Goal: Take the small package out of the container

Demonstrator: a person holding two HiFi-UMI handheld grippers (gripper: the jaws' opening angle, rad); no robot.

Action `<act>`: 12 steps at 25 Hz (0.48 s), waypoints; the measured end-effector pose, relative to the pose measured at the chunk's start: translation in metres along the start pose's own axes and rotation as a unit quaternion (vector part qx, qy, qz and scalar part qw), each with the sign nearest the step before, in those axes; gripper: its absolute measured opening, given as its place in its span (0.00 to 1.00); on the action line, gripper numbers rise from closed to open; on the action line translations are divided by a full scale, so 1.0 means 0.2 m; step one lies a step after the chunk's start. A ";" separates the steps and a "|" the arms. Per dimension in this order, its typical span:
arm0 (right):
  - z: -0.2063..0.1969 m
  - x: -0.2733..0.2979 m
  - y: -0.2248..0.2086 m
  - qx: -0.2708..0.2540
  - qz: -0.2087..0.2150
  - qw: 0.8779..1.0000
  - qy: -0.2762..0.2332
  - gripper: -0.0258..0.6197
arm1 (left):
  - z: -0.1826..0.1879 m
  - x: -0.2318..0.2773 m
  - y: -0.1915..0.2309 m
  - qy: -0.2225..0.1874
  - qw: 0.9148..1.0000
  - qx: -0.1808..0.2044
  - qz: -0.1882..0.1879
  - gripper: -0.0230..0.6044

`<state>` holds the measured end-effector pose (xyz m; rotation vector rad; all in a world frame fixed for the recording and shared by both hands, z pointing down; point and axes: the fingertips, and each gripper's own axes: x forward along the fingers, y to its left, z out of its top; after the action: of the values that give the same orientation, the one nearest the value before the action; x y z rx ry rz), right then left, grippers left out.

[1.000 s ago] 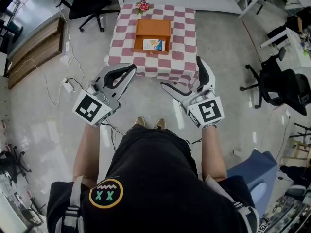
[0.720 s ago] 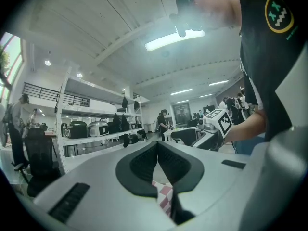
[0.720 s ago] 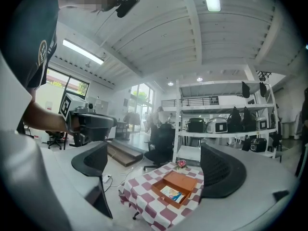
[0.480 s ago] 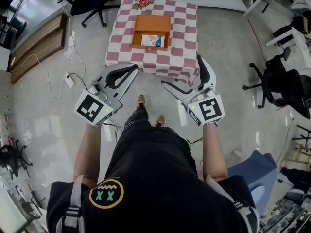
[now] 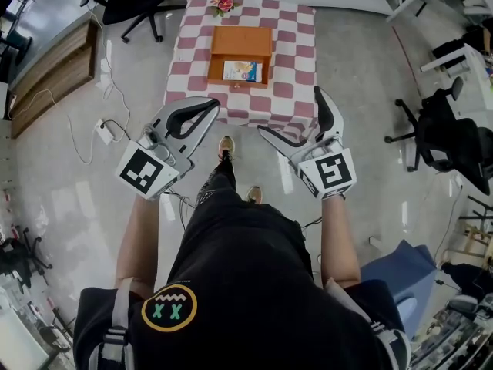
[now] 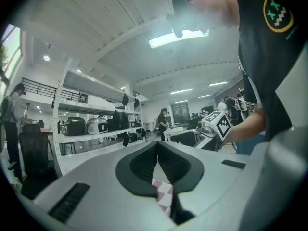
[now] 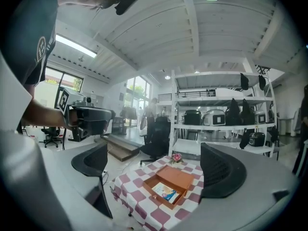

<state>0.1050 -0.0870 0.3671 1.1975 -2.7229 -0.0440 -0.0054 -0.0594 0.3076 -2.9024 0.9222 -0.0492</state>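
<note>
Head view: the small package [image 5: 242, 71] lies in the open orange box [image 5: 241, 42] on the checkered desk [image 5: 296, 37], well ahead of both grippers. The left gripper [image 5: 208, 106] has its jaws clenched on nothing; the right gripper [image 5: 291, 112] has its jaws spread and empty. This looks like the approach step: next, reach the right gripper to the package.

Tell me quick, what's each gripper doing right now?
Left gripper: closed, holding nothing.
Right gripper: open, empty.
</note>
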 end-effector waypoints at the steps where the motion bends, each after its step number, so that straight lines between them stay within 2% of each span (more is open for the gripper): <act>1: -0.02 0.05 -0.02 0.004 -0.001 1.000 0.005 0.96 | -0.01 0.02 0.05 0.000 1.000 0.000 -0.001 0.07; 7: -0.23 0.39 -0.15 0.050 0.027 0.996 0.068 0.96 | -0.09 0.12 0.34 0.000 1.000 -0.013 -0.005 0.07; 12: -0.48 0.66 -0.26 0.126 0.048 0.983 0.127 0.96 | -0.16 0.17 0.55 -0.002 1.000 -0.025 -0.007 0.07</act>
<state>0.0710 -0.2156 0.4752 1.0444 -2.6092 0.4461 -0.0425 -0.1714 0.3286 -2.9535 0.9164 -0.0229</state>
